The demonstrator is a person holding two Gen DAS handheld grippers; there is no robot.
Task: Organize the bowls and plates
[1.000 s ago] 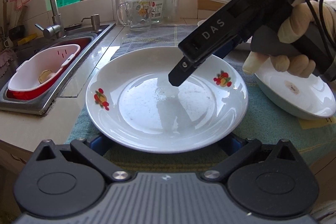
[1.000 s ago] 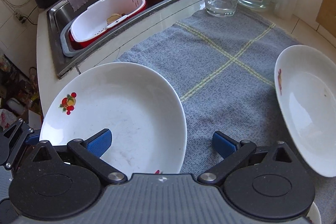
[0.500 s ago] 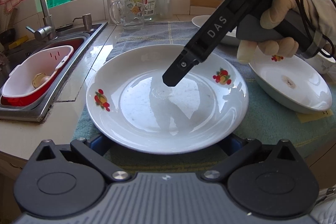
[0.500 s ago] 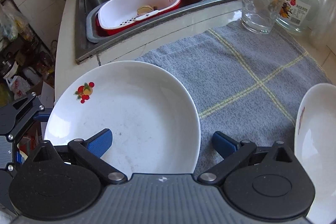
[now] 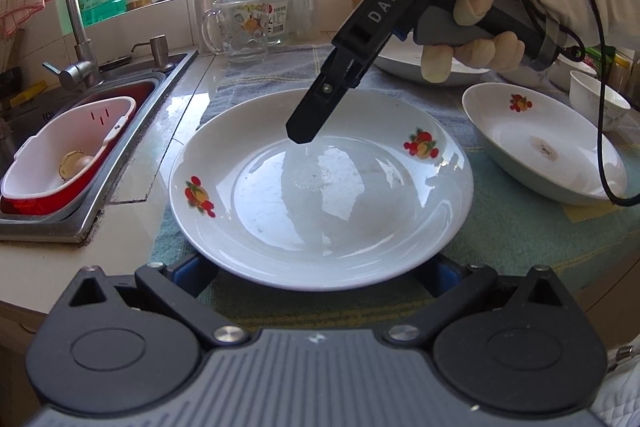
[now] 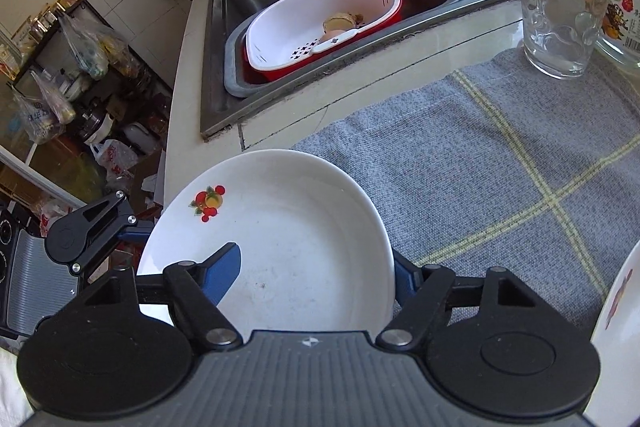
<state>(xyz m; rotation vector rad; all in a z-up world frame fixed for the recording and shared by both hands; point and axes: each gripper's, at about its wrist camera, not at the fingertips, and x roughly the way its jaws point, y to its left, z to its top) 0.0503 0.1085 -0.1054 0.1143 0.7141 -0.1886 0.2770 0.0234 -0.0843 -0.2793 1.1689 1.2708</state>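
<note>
Since the earlier frames, right gripper (image 6: 316,263) jaws have been closing around the plate (image 6: 280,247) rim. Left view: left gripper (image 5: 320,267) wide, plate (image 5: 320,187) ahead between its fingers, untouched. Right view: rim between pads; seat rim deep before lifting.

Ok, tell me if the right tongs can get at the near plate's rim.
Probably yes. The right tongs straddle the near plate rim, one finger inside, one outside; their jaws have just been closing, with only that rim between. The left tongs sit at another edge, clear of them.
</note>
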